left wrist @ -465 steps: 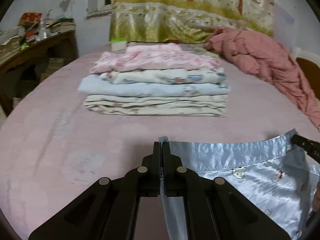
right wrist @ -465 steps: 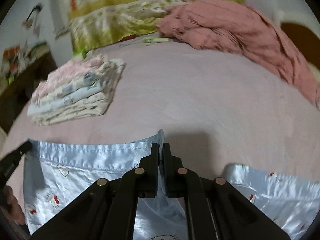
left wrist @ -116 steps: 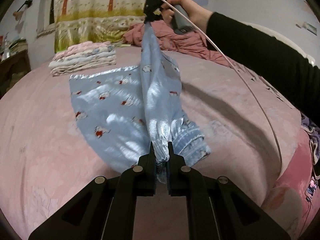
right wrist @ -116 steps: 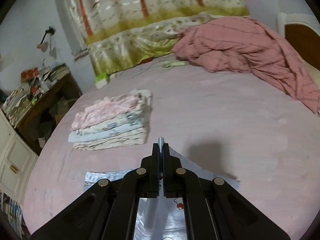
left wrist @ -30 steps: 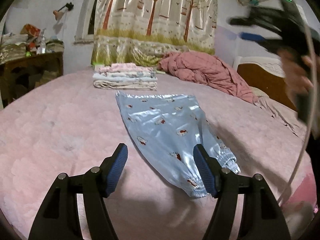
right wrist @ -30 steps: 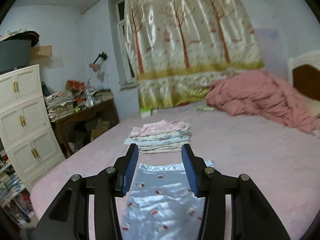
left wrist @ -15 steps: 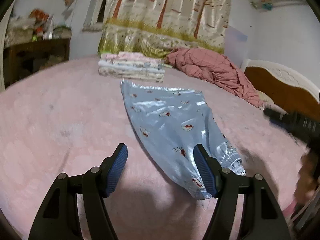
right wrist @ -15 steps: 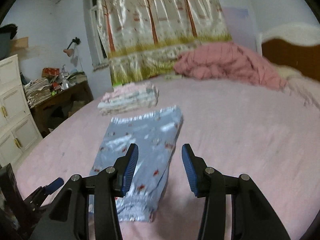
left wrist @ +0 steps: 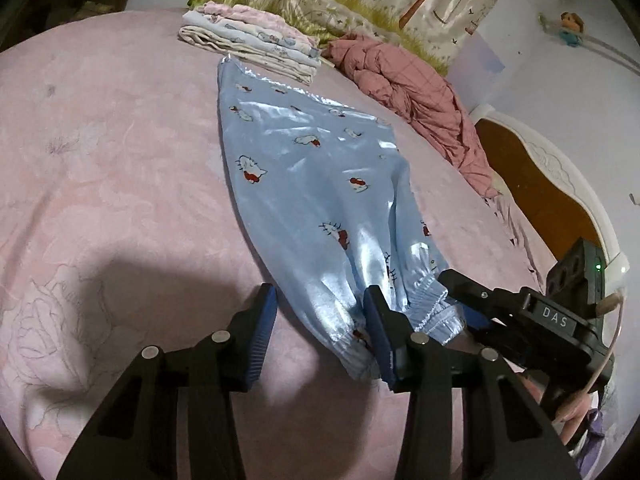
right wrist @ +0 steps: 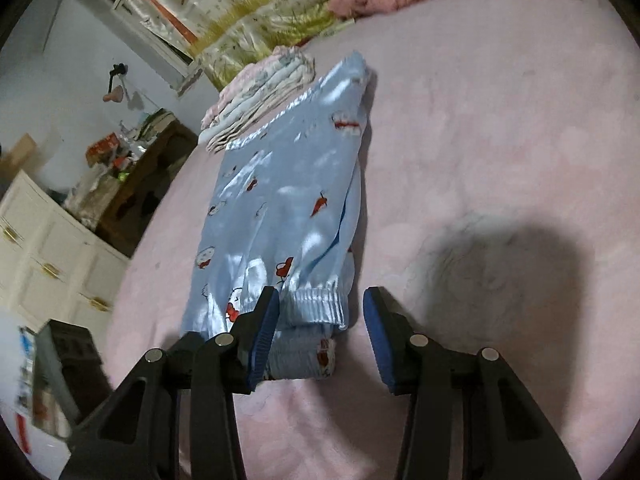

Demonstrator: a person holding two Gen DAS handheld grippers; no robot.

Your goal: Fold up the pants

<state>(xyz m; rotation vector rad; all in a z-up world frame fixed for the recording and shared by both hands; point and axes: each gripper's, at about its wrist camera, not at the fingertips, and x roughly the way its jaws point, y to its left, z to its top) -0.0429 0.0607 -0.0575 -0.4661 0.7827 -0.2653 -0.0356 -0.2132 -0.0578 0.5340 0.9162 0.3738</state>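
Risk: satin pants look slick; a pinch at the stacked cuffs may catch only the top layer, so the lengthwise fold slides apart on lifting. Left gripper has just been closing, jaws apart astride the near-left cuff edge, pads not pressing. Right gripper open, the cuff's right corner between its jaws. Pants lie flat mid-bed, waistband far. Pink bedspread, soft. Folded clothes stack far, red quilt far right, curtain, cabinet left.
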